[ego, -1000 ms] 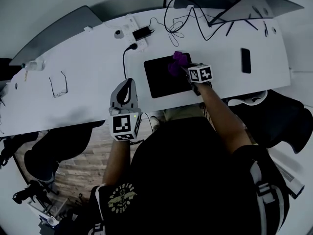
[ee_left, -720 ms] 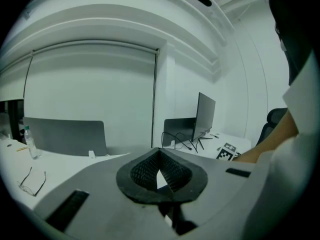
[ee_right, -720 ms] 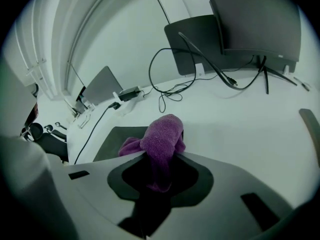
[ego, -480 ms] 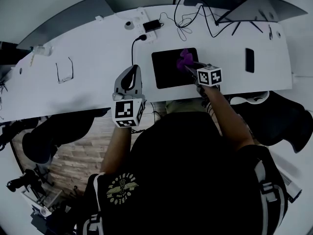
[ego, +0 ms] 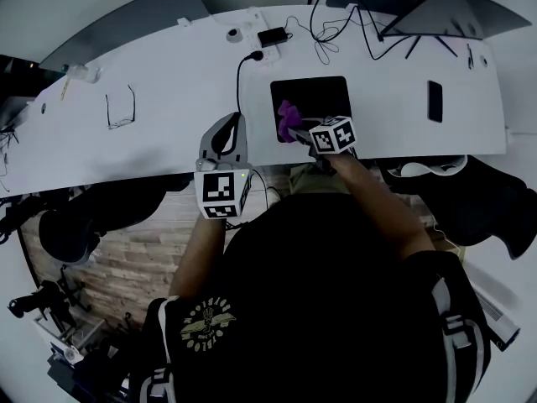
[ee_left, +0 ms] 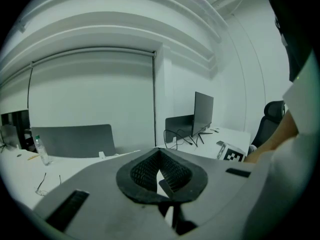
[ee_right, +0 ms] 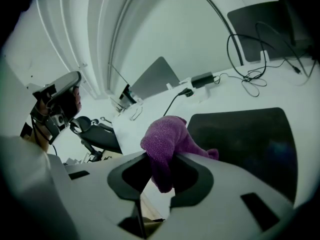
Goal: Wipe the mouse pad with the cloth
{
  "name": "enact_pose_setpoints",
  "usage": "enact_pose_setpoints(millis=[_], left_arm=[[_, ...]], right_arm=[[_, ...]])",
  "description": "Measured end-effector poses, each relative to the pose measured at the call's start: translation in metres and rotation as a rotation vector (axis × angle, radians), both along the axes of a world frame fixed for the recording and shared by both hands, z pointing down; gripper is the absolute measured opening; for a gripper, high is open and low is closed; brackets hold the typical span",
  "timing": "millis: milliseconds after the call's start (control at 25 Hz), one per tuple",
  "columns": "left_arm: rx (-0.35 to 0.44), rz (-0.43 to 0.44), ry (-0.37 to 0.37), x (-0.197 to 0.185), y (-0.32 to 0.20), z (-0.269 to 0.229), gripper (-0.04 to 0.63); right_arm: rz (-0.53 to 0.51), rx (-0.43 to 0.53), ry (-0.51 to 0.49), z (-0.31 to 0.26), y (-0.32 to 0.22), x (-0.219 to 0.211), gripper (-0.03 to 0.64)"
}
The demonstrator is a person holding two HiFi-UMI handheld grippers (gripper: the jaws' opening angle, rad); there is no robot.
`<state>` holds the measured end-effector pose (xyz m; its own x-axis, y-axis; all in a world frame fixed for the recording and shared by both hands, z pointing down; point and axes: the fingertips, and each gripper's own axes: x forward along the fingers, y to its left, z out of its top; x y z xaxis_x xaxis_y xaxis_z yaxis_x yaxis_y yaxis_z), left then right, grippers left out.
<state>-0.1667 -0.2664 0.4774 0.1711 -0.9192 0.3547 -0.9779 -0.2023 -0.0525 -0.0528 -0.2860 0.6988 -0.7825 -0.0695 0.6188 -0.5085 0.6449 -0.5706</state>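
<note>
The black mouse pad (ego: 319,99) lies on the white desk (ego: 168,116) near its front edge. My right gripper (ego: 295,129) is shut on a purple cloth (ego: 288,116), which rests at the pad's near-left corner. In the right gripper view the cloth (ee_right: 167,134) bulges out from between the jaws of the gripper (ee_right: 162,159), with the pad (ee_right: 250,139) spread to its right. My left gripper (ego: 226,126) hovers over the desk's front edge, left of the pad. It is shut with nothing in it (ee_left: 159,154).
Glasses (ego: 120,107) lie at the desk's left. A power adapter (ego: 271,36) and tangled cables (ego: 336,28) sit behind the pad. A phone (ego: 435,101) lies to the right, and a dark screen (ego: 453,11) stands at the back right. An office chair (ego: 487,200) is at the right.
My right gripper has dragged the cloth from the pad's far middle toward its near-left corner. The left gripper has stayed in about the same place.
</note>
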Motion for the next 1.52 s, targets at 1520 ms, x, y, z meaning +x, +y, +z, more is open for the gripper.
enact_pose_setpoints(millis=[1520], left_arm=[[0.19, 0.037, 0.021, -0.012, -0.011, -0.099, 0.002]], right_arm=[[0.319, 0.533, -0.036, -0.156, -0.035, 0.137, 0.091]])
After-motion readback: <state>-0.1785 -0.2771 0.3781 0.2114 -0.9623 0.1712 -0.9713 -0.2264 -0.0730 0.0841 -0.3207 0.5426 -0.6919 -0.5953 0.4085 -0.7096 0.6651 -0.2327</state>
